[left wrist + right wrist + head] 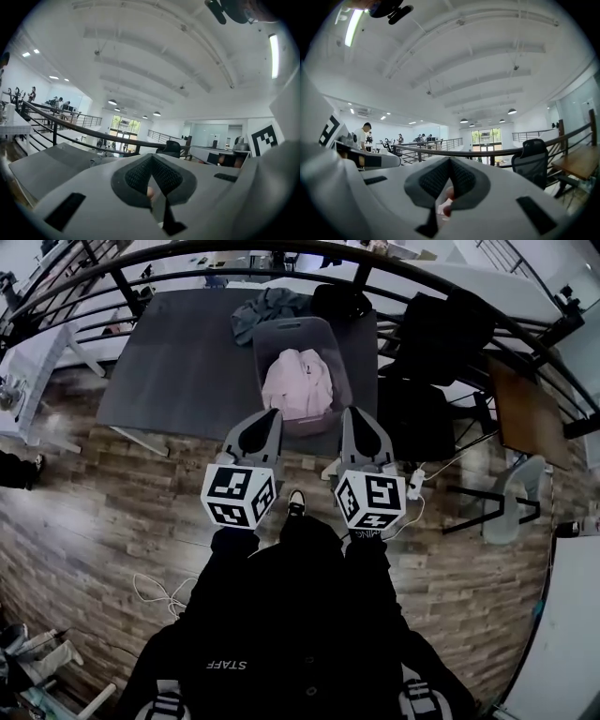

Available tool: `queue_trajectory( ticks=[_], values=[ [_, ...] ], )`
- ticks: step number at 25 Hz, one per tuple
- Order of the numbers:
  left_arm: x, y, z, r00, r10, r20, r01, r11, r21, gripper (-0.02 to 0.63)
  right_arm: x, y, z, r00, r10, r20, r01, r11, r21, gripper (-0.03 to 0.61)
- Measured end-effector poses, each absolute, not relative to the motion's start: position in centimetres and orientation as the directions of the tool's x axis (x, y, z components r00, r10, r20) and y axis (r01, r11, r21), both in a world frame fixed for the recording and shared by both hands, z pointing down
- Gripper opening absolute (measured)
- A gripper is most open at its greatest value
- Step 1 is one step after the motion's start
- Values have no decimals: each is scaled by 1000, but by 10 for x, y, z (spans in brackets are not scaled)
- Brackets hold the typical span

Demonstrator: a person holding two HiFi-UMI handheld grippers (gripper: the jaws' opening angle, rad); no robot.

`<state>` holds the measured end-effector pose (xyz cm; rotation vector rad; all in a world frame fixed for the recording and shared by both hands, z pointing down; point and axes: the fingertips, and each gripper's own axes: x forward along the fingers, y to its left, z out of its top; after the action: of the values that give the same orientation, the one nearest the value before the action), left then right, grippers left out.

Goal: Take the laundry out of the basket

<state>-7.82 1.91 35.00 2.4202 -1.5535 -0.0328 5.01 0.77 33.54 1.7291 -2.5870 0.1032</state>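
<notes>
i saw the grey basket (295, 326) standing on the dark table (178, 371), with pink laundry (298, 381) heaped inside it. a grey-green garment (267, 307) lay on the table just beyond the basket's far left corner. the left gripper (272, 416) and the right gripper (349, 416) hung side by side at the basket's near side, pointing toward it. a black chair (431, 343) stood to the right of the basket.

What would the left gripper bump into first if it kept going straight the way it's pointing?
Probably the grey basket, at its near rim, with the pink laundry just behind; height is hard to judge.
</notes>
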Motion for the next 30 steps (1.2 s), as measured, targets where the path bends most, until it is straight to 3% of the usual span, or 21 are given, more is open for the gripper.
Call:
queue_trajectory(
  ticks=[17,30],
  values=[
    [-38,-138,403,406,-862,303,-901,-324,288,0,85,-141,382,-432,-880,197,-902,414,-126,14],
    [-55,-188,505,378,-767,518,-912,-215,348,0,75,-178,484,-376,-790,485,-926,343,-158,15]
  ],
)
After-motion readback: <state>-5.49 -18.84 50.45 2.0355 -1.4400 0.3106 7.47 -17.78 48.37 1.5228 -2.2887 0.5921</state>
